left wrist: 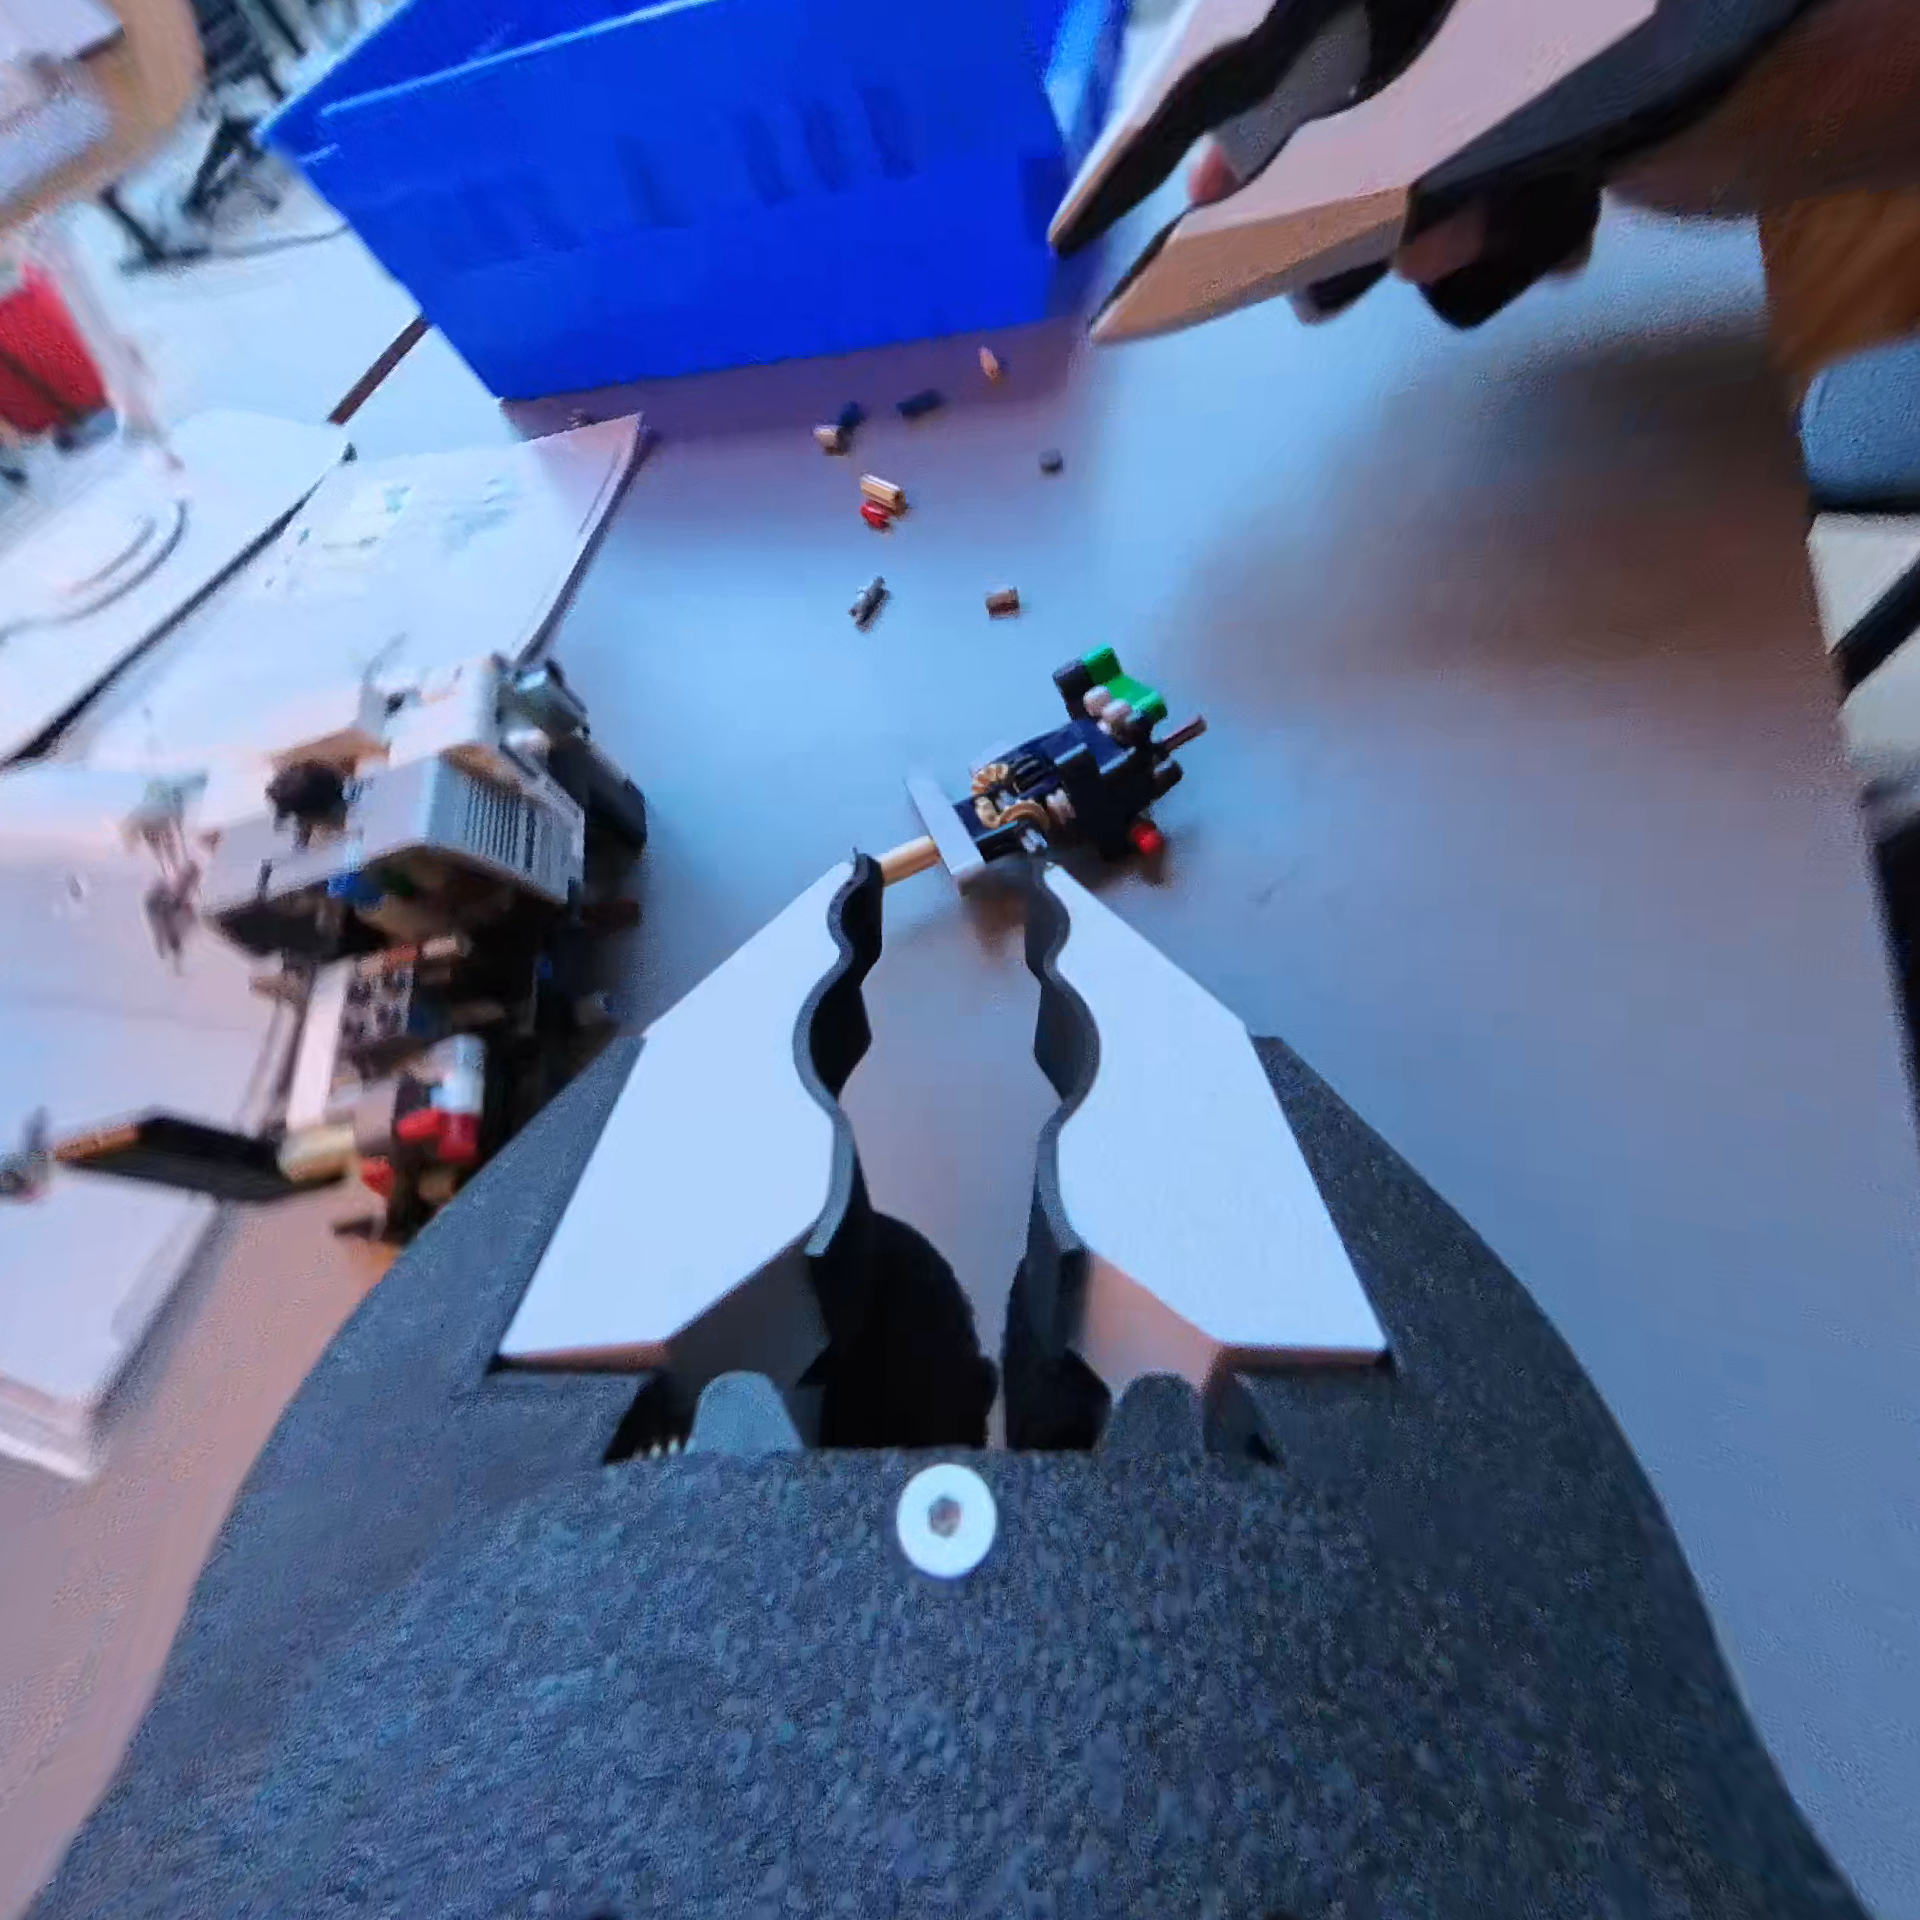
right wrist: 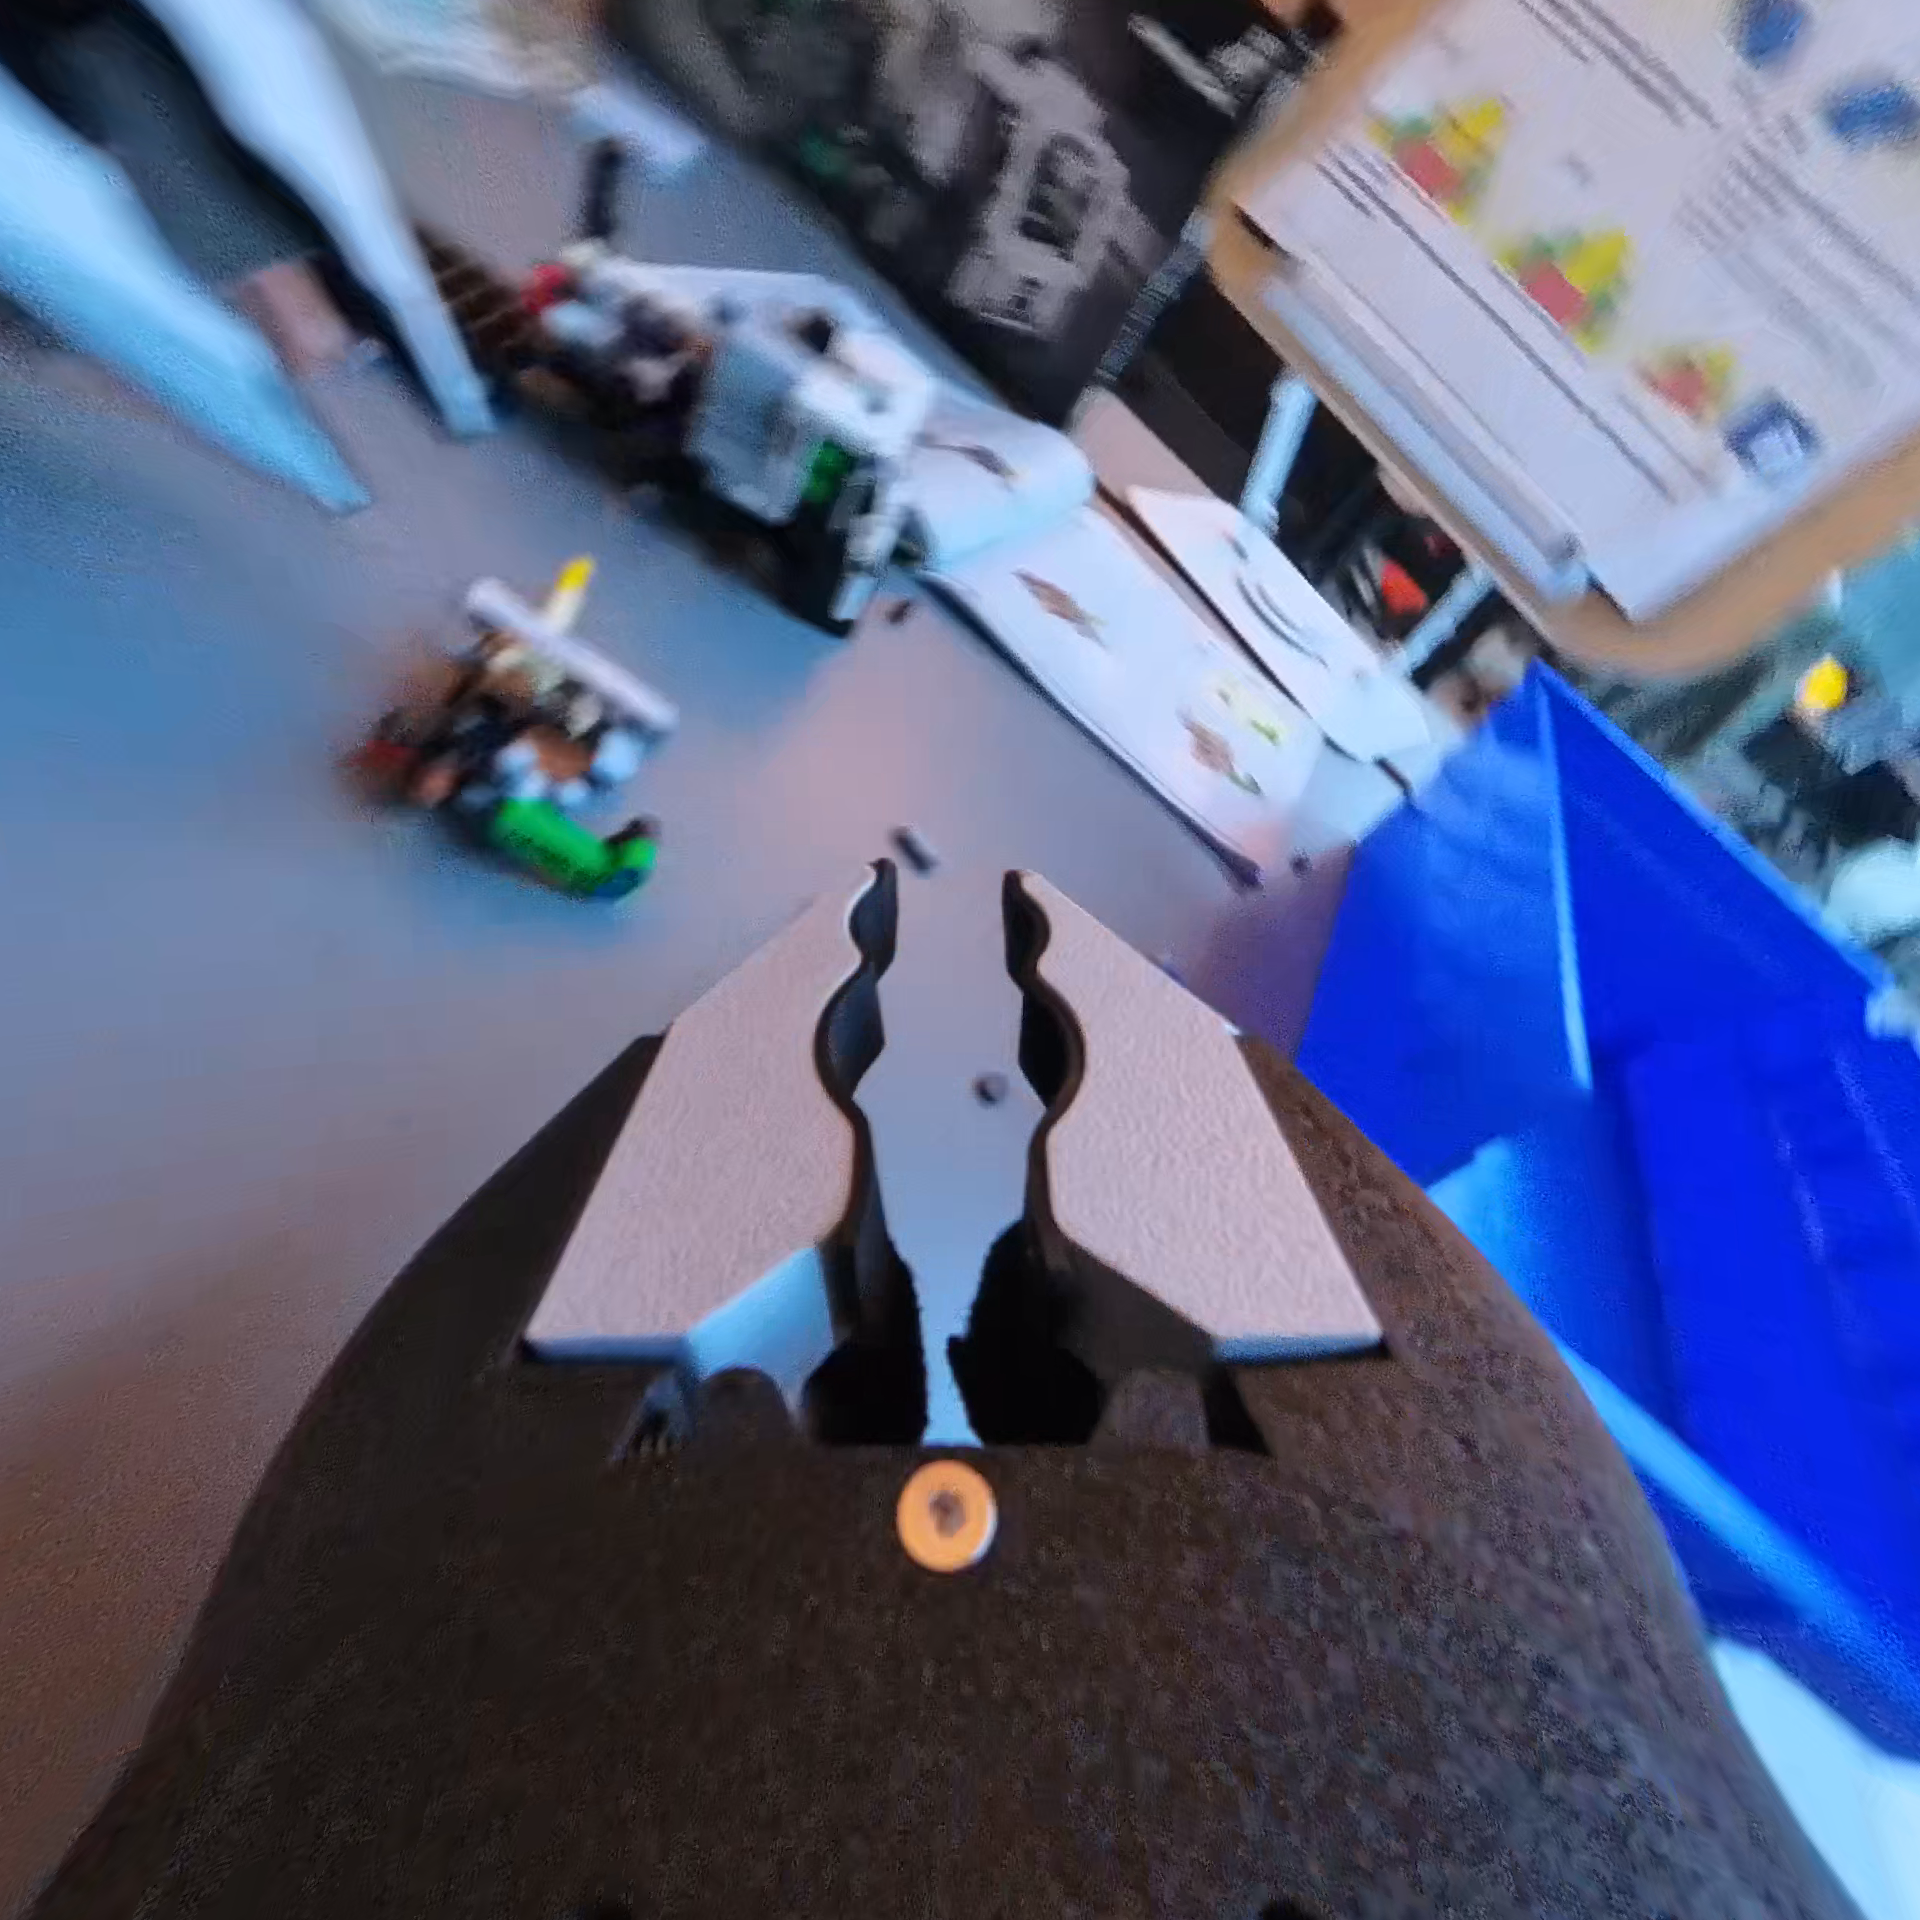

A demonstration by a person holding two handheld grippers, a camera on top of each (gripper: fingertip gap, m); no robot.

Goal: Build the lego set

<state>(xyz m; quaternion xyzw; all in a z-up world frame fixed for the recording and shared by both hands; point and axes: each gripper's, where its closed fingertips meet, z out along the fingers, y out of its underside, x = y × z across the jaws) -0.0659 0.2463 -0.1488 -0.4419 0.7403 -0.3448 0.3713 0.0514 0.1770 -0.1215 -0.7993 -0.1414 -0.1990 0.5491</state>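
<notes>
A small lego assembly (left wrist: 1060, 784), black with green bricks, gold gears, a grey plate and a tan axle, lies on the grey table. My left gripper (left wrist: 951, 883) is open and empty, its fingertips just short of the assembly's grey plate and axle. The right gripper (left wrist: 1226, 208) shows at the top right of the left wrist view, raised above the table. In the right wrist view the same assembly (right wrist: 520, 738) lies blurred to the left, and my right gripper (right wrist: 945, 883) is open and empty above the table. Several small loose pieces (left wrist: 883, 499) lie beyond the assembly.
A blue plastic bin (left wrist: 686, 187) stands at the back of the table, also in the right wrist view (right wrist: 1621, 1039). A larger white and black lego build (left wrist: 436, 852) sits to the left. Instruction booklets (left wrist: 343, 582) lie beside it. A board with printed sheets (right wrist: 1610, 270) hangs at the upper right. My right fingertips sit around 15 centimetres from my left ones.
</notes>
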